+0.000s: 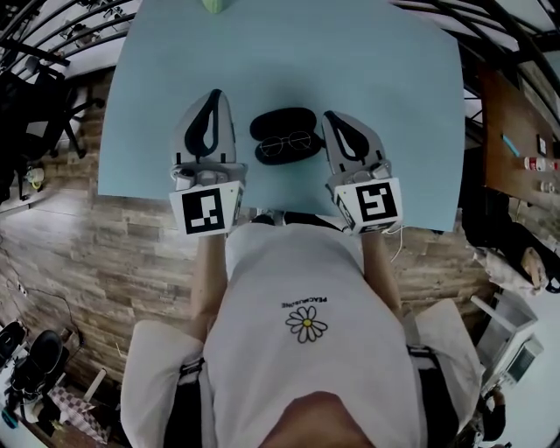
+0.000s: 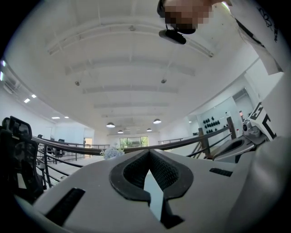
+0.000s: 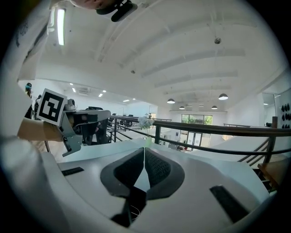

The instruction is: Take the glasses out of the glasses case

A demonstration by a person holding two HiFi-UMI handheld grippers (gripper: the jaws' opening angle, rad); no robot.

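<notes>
An open black glasses case (image 1: 282, 123) lies on the light blue table (image 1: 394, 87), near its front edge. Round wire-rimmed glasses (image 1: 287, 144) rest in the case's near half. My left gripper (image 1: 213, 96) lies just left of the case, jaws closed together and empty. To the case's right, my right gripper (image 1: 333, 116) is also shut with nothing in it. Neither touches the case. In the left gripper view, the left gripper (image 2: 149, 152) points level across the hall; the right gripper (image 3: 144, 149) does too, and case and glasses are hidden from both.
A small green object (image 1: 213, 4) sits at the table's far edge. Dark railings (image 3: 218, 129) ring the hall beyond. An office chair (image 1: 31, 96) stands to the left and a wooden shelf (image 1: 516, 140) to the right.
</notes>
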